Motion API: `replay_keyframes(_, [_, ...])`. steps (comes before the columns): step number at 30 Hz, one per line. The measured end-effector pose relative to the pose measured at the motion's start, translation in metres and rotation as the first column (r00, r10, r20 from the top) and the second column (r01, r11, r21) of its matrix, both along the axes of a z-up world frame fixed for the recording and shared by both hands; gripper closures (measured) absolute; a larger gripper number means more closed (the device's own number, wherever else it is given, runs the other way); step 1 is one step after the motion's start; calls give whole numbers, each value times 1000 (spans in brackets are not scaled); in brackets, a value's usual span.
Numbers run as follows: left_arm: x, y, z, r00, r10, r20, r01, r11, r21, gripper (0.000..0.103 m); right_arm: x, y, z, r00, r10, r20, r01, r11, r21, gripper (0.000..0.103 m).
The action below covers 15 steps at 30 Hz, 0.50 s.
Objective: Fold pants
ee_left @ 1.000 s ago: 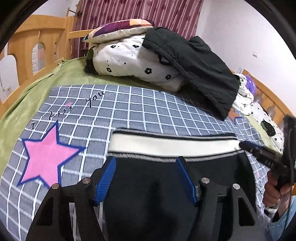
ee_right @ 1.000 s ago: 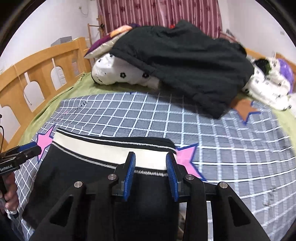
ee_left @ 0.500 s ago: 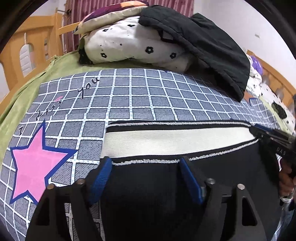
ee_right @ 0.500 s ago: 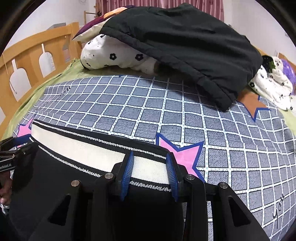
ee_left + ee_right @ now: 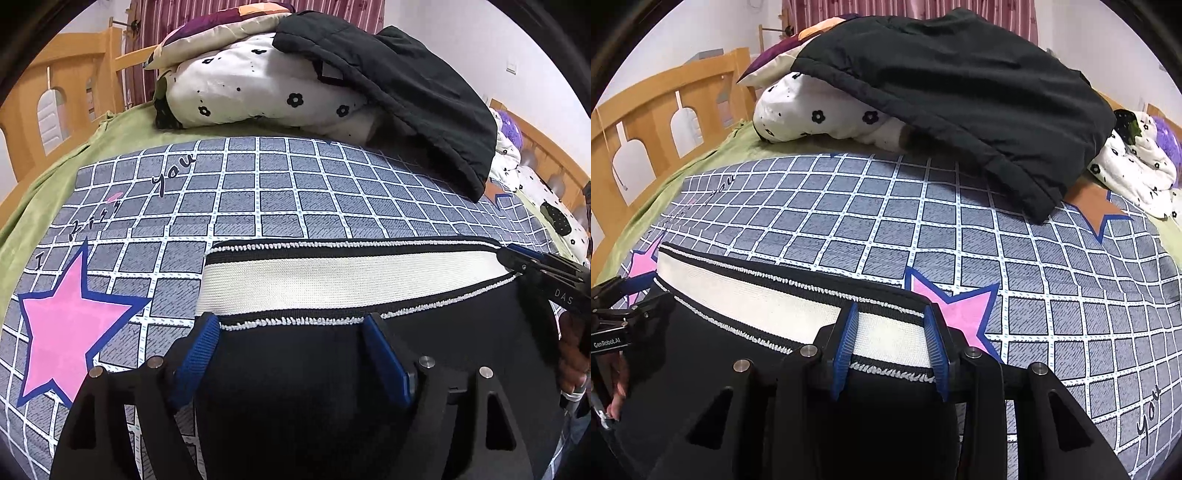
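Pants (image 5: 332, 387) carried farther up the bed (image 5: 258, 192) than a second ago; waistband (image 5: 332, 280) now flat. Left gripper (image 5: 291, 332) spread wide, right gripper (image 5: 890, 343) released, both straddling it. Likely smoothing before folding.

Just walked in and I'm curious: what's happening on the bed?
A person holds the black pants with a cream waistband over the grey checked bedsheet, one gripper at each end of the waistband. The left gripper and right gripper both have the fabric between open fingers. Whether it touches the sheet is unclear.
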State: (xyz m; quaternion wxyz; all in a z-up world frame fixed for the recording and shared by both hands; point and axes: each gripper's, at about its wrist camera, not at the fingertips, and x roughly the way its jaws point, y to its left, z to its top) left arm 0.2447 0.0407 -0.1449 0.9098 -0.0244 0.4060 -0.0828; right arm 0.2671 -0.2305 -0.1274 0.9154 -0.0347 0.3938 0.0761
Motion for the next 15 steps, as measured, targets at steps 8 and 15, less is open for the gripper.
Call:
replay_keyframes(8, [2,0,-1,1000,-8,-19,8,1000,-13,22,-2,6,0,1000,3,23,-2,998,-55,67])
replay_keyframes(15, [2,-11,6,1000,12,19,-13,997,76,27,-2,4,1,1000,0,17,0,999,-43,66])
